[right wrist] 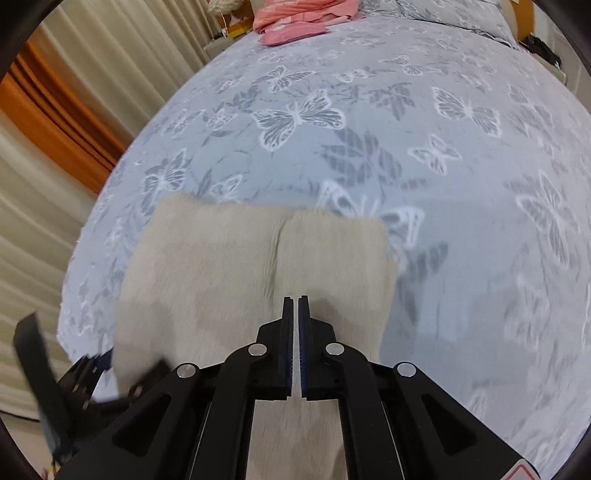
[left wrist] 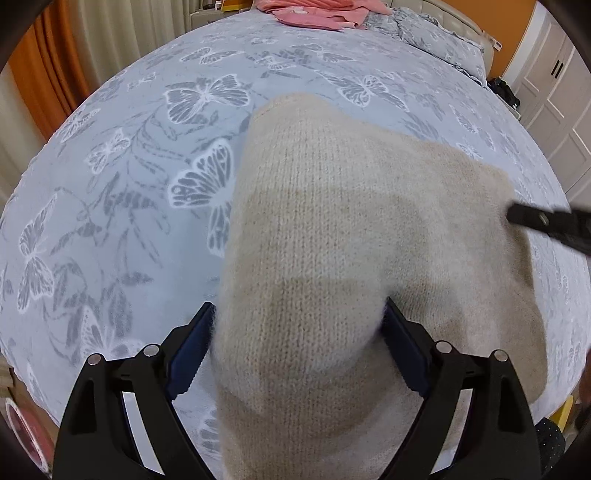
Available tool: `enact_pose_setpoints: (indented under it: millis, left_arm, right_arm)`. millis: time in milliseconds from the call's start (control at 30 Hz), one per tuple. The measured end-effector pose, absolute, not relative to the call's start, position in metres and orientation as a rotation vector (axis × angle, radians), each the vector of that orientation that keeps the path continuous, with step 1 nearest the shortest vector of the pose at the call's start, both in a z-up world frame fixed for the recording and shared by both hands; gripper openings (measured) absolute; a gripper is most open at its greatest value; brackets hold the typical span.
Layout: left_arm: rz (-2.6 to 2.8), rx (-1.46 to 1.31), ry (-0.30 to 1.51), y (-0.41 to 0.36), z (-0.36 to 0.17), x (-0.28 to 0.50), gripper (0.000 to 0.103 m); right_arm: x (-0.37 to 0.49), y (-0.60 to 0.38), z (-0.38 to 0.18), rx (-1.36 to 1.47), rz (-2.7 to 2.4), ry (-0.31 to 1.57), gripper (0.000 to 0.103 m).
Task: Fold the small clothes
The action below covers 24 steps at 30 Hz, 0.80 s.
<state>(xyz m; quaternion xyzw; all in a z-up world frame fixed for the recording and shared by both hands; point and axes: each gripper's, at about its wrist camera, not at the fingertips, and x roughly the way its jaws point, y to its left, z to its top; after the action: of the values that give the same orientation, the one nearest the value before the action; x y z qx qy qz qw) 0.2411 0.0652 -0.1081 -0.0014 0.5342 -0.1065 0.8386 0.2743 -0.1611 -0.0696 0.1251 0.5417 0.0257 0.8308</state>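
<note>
A beige knitted garment lies on the blue butterfly-print bedspread. In the left wrist view its near part bulges up between the wide-open fingers of my left gripper; whether the pads press it I cannot tell. My right gripper has its jaws nearly closed, just above the garment, with no cloth seen between the pads. The right gripper's tip shows at the garment's right edge in the left wrist view. The left gripper shows blurred at the lower left of the right wrist view.
Pink clothes lie piled at the far end of the bed, also in the right wrist view. Beige and orange curtains hang along the left side. A white wardrobe stands at the right. Pillows lie at the head.
</note>
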Motion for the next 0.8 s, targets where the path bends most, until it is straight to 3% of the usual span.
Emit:
enact_pose_setpoints:
  millis: [267, 367, 533, 633, 700, 800]
  left_arm:
    - [-0.234, -0.001, 1.131, 0.067, -0.110, 0.243, 0.089]
    - [-0.246, -0.013, 1.125, 0.068, -0.097, 0.243, 0.083]
    - [-0.283, -0.069, 0.990, 0.063, -0.050, 0.265, 0.082]
    - [-0.241, -0.099, 1.056, 0.056, -0.067, 0.309, 0.081]
    - [-0.179, -0.093, 1.158, 0.054, -0.107, 0.336, 0.083]
    - [-0.186, -0.229, 1.194, 0.069, -0.120, 0.343, 0.086]
  right_arm:
    - [0.313, -0.161, -0.114, 0.178, 0.001, 1.229, 0.000]
    - [0.314, -0.159, -0.088, 0.193, 0.016, 1.188, 0.000]
    - [0.324, -0.172, -0.059, 0.296, 0.049, 1.109, 0.001]
    - [0.340, -0.172, -0.101, 0.214, -0.016, 1.221, 0.000]
    - [0.341, -0.173, -0.129, 0.127, -0.059, 1.261, 0.000]
    - [0.332, -0.183, -0.110, 0.219, -0.047, 1.215, 0.005]
